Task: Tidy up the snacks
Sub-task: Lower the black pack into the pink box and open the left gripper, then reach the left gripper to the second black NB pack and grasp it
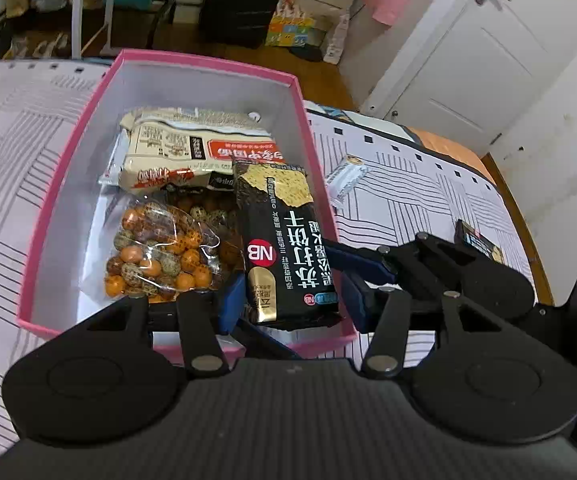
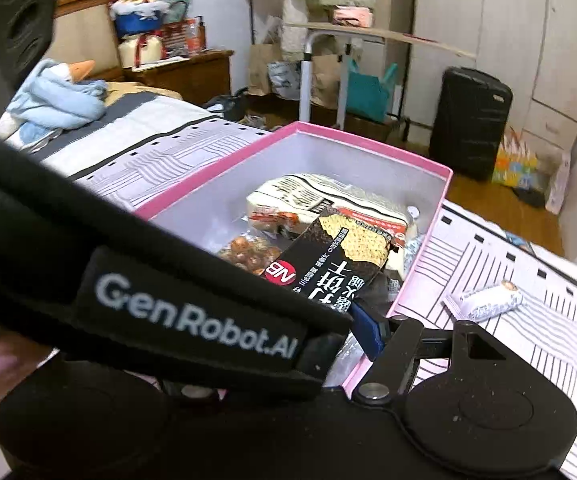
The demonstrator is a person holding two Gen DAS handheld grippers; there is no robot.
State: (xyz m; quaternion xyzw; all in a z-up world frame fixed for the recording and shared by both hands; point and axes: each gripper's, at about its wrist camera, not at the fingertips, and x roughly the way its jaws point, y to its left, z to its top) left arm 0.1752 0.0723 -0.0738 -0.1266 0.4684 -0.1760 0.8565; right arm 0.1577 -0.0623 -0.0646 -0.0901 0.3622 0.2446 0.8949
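An open pink box (image 1: 68, 184) (image 2: 216, 168) sits on the striped bed. Inside it lie a beige packet (image 1: 192, 152), a clear bag of orange and speckled nuts (image 1: 156, 252) and a black cracker packet (image 1: 284, 240) (image 2: 340, 264). The cracker packet leans over the near right corner of the box. My left gripper (image 1: 294, 302) is shut on its lower end, a blue pad against each side. My right gripper (image 2: 284, 312) comes in from the right. One of its blue fingers (image 1: 352, 258) (image 2: 368, 332) lies along the packet's right edge. The left device's strap hides its other finger.
On the sheet right of the box lie a white wrapped roll (image 1: 346, 176) (image 2: 488, 300) and another small black packet (image 1: 480, 242). A blue plush toy (image 2: 56, 96) rests at the head of the bed. A black suitcase (image 2: 468, 120) stands on the floor beyond.
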